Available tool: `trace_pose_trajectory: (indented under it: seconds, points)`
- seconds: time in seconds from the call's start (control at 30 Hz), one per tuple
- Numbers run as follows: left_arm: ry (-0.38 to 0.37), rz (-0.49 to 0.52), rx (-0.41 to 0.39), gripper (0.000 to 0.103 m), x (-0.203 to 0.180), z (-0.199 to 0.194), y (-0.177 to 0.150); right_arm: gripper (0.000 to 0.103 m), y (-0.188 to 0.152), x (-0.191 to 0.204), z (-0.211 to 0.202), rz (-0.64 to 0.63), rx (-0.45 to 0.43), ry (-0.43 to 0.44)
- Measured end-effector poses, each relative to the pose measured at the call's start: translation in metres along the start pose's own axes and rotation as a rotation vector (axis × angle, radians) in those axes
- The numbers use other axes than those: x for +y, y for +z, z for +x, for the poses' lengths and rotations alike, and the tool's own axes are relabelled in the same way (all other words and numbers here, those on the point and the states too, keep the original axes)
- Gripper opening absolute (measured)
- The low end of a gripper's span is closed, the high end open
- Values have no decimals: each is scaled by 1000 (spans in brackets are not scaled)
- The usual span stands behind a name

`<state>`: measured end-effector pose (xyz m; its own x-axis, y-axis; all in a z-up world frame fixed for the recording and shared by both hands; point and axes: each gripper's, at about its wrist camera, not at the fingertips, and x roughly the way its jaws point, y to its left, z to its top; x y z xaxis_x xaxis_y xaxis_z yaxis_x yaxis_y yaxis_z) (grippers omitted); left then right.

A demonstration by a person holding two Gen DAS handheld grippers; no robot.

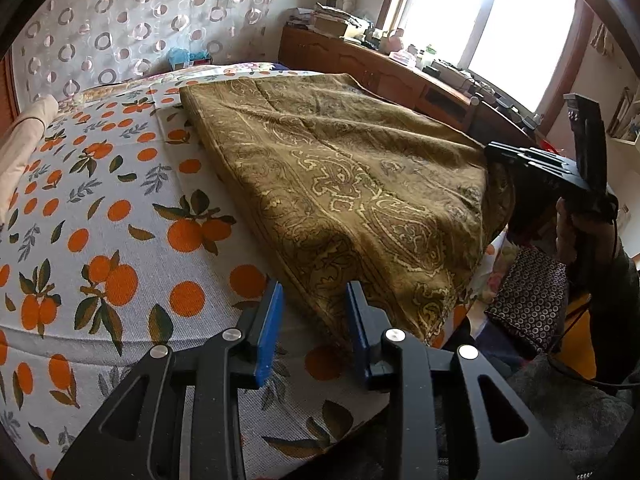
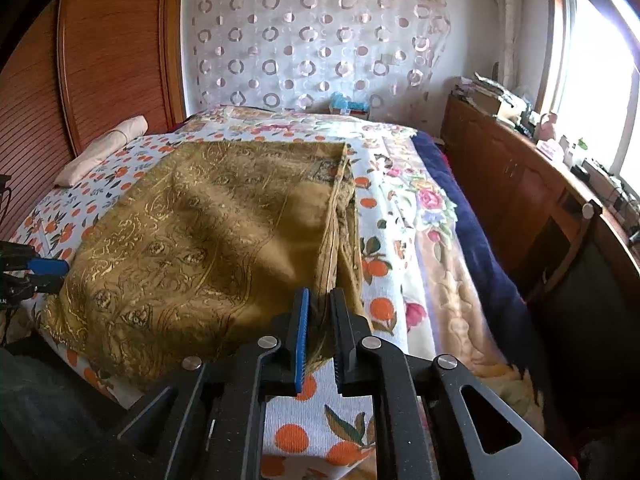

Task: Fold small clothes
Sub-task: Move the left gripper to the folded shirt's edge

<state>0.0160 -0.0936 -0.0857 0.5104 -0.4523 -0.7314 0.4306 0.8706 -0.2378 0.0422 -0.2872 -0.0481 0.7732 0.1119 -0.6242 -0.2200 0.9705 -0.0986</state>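
Folded olive-gold paisley cloth (image 1: 340,176) flat on bed (image 1: 120,240), on top of white bedsheet with orange-fruit print. Several layers stacked; layered edge visible down right side in right wrist view (image 2: 336,216). Woven cream/gold paisley bands running lengthwise, surface lightly rippled, not taut. Near edge drooping over bed's front edge. Far corners squared off, lying toward circle-patterned curtain (image 2: 312,40).

Left gripper (image 1: 314,320): jaws parted, blue pads (image 1: 268,332) well apart, nothing pinched. Near left corner of cloth sitting in the gap between pads, just beside right pad, not pressed by either. Pointing down-and-forward across bed. Same gripper seen from right wrist view at far left edge (image 2: 44,274), blue tips just beside cloth's left edge, slightly apart.

Right gripper (image 2: 320,328): narrow gap between jaws, cloth's near right corner and its stacked edge running down into that gap. Blue pad (image 2: 301,340) on left side, dark pad on right. Fabric between them, but firm pinch vs. loose contact – can't tell from this angle. Angled downward over bed's front edge. In left wrist view, right gripper (image 1: 504,160) at cloth's far right corner, fingers side-on, a hand (image 1: 568,224) wrapped round the handle below.

Rest: rolled beige pillow (image 2: 104,148) against wooden headboard (image 2: 100,60), floral blanket (image 2: 432,208) beside cloth on right, cluttered wooden cabinet (image 2: 520,152) under window.
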Motion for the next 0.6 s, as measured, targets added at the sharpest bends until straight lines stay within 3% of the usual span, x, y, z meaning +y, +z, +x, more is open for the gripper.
trace_pose_trajectory:
  seconds: [0.03,0.1,0.17,0.33,0.43,0.6]
  points:
    - [2,0,0,33,0,0,0,19,0,0,-1,-2,-5,-6]
    - [7,-2,-2,33,0,0,0,43,0,5,-1,-21,-9,-14]
    - [7,-4,-6,33,1,-1,0,50,-1,10,1,-52,-14,-10]
    - [-2,-6,-24,37,-1,-7,2,51,-4,28,-1,-66,-27,48]
    - [-39,-3,-40,66,-3,-10,2,51,-8,39,4,-76,-14,78]
    - [-35,8,-13,67,-7,-2,0,51,-15,51,20,-102,33,111]
